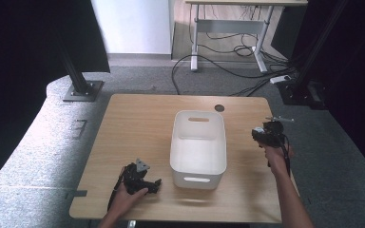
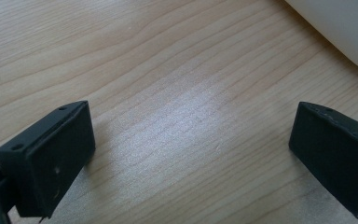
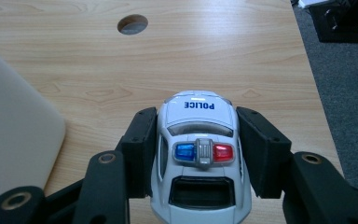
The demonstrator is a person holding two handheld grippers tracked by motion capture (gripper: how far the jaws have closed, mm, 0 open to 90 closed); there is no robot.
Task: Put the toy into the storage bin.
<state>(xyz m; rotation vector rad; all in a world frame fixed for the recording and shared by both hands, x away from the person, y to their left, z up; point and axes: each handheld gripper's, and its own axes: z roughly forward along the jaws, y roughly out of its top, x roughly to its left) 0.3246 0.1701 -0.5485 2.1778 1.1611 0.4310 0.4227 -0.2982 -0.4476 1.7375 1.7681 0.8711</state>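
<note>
The right gripper (image 3: 198,140) has its two black jaws pressed against the flanks of a small white plastic toy police car (image 3: 199,154), one pad on each side, so the car is clamped between them at a moderate opening. In the right gripper view the car's bonnet points to twelve o'clock with the word POLICE printed across it, and a blue and red light bar sits across the roof. Beneath it lies the pale wooden table (image 3: 98,70), with a round cable hole (image 3: 133,24) at about eleven o'clock from the car and the rounded wall of a white plastic rectangular storage bin (image 3: 14,140) at nine o'clock. Grey carpet runs along the three o'clock edge of the table.

In the high view this right gripper (image 1: 267,131) is held up in the person's hand near the table's three o'clock edge, just beside the bin (image 1: 198,147), which stands at the middle of the table with a handle slot in each short end.

The left gripper (image 2: 191,149) has its jaws spread wide apart with only bare wood grain between them, holding nothing. A corner of the white bin shows at one o'clock in the left gripper view. In the high view the left gripper (image 1: 141,179) rests low on the table at about seven o'clock from the bin, its grey three-cornered plate on top.
</note>
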